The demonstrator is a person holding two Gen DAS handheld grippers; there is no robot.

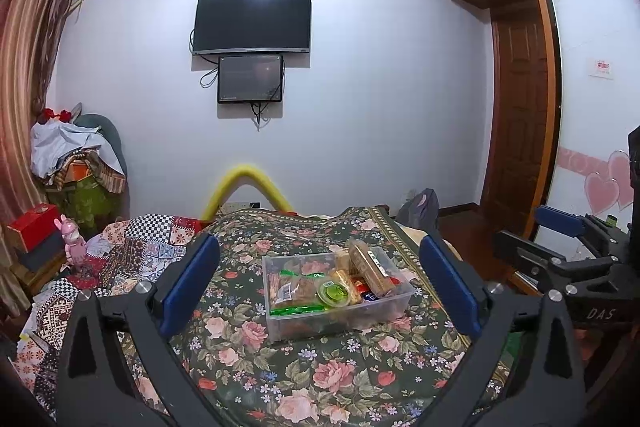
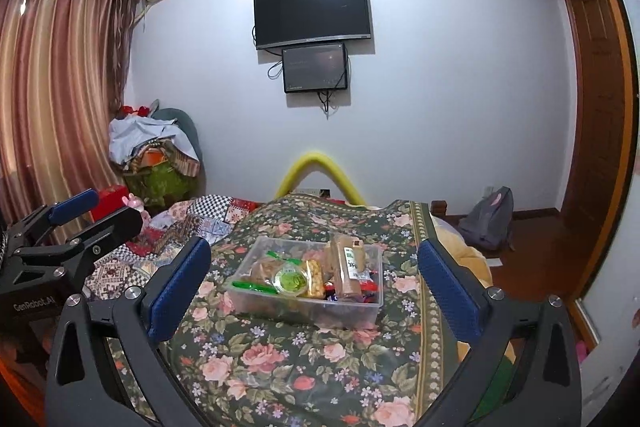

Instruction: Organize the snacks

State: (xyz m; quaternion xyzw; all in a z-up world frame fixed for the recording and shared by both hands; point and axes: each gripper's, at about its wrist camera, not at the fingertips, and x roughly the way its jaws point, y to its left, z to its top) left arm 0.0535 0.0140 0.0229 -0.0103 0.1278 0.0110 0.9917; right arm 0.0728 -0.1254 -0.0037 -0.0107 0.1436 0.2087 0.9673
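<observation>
A clear plastic box [image 1: 396,309] full of snacks sits on the floral bedspread; it also shows in the right wrist view [image 2: 372,305]. Inside are a round green-lidded cup [image 1: 335,292] [image 2: 291,281], a green-trimmed packet [image 1: 298,289], a tall brown biscuit pack [image 1: 370,267] [image 2: 349,267] and red wrappers. My left gripper [image 1: 320,291] is open and empty, held back from the box, its blue pads either side of it in view. My right gripper [image 2: 314,291] is open and empty too, at a similar distance. Each gripper shows at the other view's edge.
The floral bedspread [image 1: 304,379] covers the bed, with a patchwork quilt [image 1: 132,251] to the left. A yellow foam tube [image 1: 248,183] arches at the bed's far end. A clothes pile [image 1: 76,155], red box [image 1: 34,225] and pink toy [image 1: 74,241] stand left; a backpack [image 2: 486,217] lies on the floor at the right.
</observation>
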